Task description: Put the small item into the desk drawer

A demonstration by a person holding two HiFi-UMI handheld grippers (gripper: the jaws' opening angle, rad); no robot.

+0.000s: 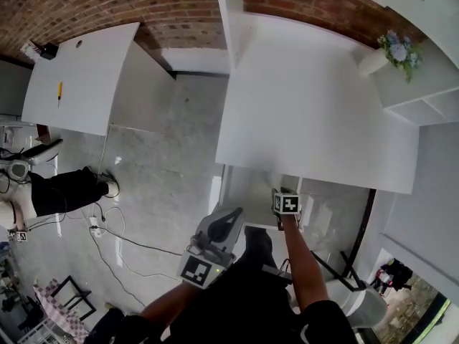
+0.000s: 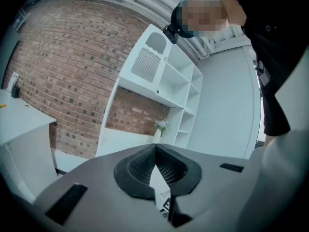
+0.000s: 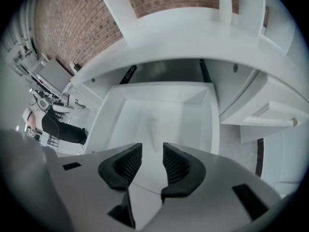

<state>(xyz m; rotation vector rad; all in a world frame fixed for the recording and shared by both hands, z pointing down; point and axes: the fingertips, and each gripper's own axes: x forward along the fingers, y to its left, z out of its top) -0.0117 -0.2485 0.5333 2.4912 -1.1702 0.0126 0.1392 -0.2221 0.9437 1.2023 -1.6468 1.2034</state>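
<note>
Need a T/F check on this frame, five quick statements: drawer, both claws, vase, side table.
1. The desk drawer is pulled open. True.
2. The right claw grips a small item. False: its jaws stand apart with nothing between them, above the drawer.
3. The left claw is shut, with its tips meeting. True.
4. The flower vase stands on the floor. False: it stands on the desk, at the far corner by the shelves.
5. A yellow item lies on the separate white table off to the left. True.
</note>
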